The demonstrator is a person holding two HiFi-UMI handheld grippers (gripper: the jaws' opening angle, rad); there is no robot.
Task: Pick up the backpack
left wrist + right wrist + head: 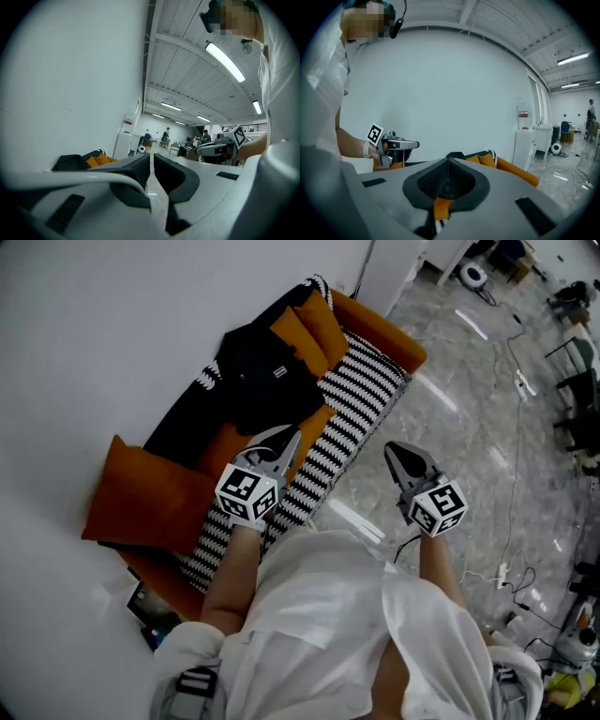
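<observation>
Black backpack [258,371], with a small pale label, lying on the sofa [394,343] at the back of the seat, close against the wall [94,334]. It sits between a pair of orange cushions [309,329] at the sofa's far end and one large orange cushion [141,502] at its near end. A black-and-white striped throw [347,418] covers the front of the sofa seat, beside and partly under the backpack. The left gripper [286,444] hangs above the sofa's front edge, over the throw. It points toward the backpack, stands apart from it and touches nothing. In its own view its jaws are drawn together, with only a thin slit showing between the pads and nothing in it. The right gripper [398,456] is off the sofa, above the pale marbled floor [469,446] just in front of the sofa's front edge. It too points toward the sofa's far end. Its own view shows its jaws closed tip to tip and empty, with the sofa's orange and the throw's stripes visible beneath them. A marker cube tops each gripper. The person, in a white shirt [328,615], stands at the sofa's near end. A cable [514,381] trails across the floor well away from the sofa.
</observation>
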